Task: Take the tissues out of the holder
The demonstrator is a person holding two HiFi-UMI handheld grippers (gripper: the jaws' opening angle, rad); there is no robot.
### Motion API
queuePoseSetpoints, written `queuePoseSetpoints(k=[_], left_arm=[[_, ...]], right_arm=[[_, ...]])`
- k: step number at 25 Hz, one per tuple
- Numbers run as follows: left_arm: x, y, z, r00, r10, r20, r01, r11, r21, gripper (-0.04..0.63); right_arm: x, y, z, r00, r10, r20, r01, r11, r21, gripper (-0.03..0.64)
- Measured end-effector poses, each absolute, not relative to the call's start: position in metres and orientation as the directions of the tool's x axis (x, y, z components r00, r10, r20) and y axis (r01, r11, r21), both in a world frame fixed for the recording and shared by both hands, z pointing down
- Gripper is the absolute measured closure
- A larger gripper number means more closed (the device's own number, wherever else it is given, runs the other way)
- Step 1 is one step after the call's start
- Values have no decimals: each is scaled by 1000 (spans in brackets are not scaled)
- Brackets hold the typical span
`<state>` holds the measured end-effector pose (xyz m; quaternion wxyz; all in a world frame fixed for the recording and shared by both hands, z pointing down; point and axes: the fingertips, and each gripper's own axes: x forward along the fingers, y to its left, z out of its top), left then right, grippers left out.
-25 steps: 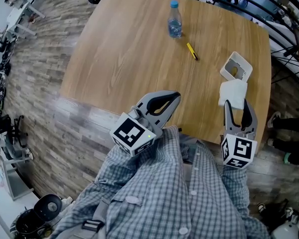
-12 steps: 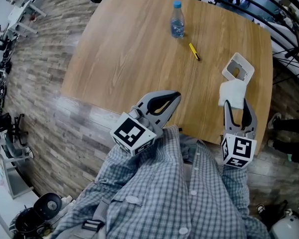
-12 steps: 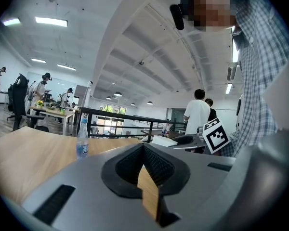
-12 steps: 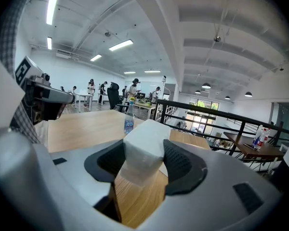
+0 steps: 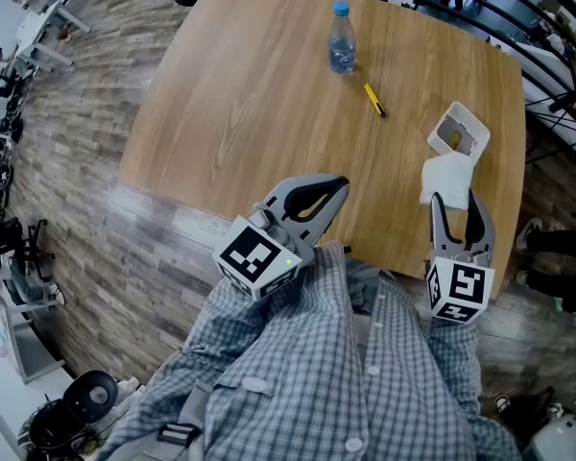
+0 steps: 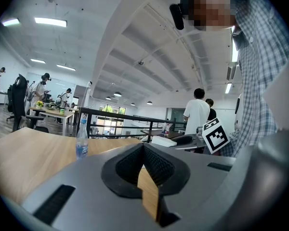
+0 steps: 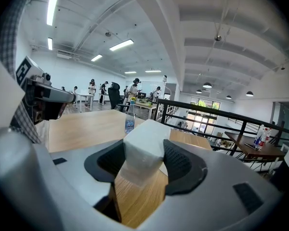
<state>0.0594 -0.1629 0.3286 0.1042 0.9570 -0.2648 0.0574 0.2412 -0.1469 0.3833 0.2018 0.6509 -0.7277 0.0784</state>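
Observation:
My right gripper (image 5: 453,198) (image 7: 143,159) is shut on a white wad of tissues (image 5: 447,179) (image 7: 142,147) at the table's near right edge. The white square tissue holder (image 5: 455,131) lies just beyond it, open side up, with nothing white showing in its opening. My left gripper (image 5: 340,184) (image 6: 142,163) hovers over the table's near edge, jaws pressed together with nothing between them. In the left gripper view, only the wooden tabletop (image 6: 24,153) shows beneath the jaws.
A clear water bottle with a blue cap (image 5: 340,40) (image 7: 129,121) (image 6: 82,141) stands at the far middle of the wooden table (image 5: 259,113). A yellow pen (image 5: 373,100) lies between bottle and holder. Black railings (image 5: 518,8) run behind the table. Several people stand in the background.

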Motion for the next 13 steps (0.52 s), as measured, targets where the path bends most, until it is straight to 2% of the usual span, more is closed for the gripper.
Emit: queuePoseSetpoints(k=[13], left_arm=[[71,-161,330,858,-485,168,-510,-844,165,589]], right_arm=[[250,-146,388,-80,-912,403,-978,149,144,364]])
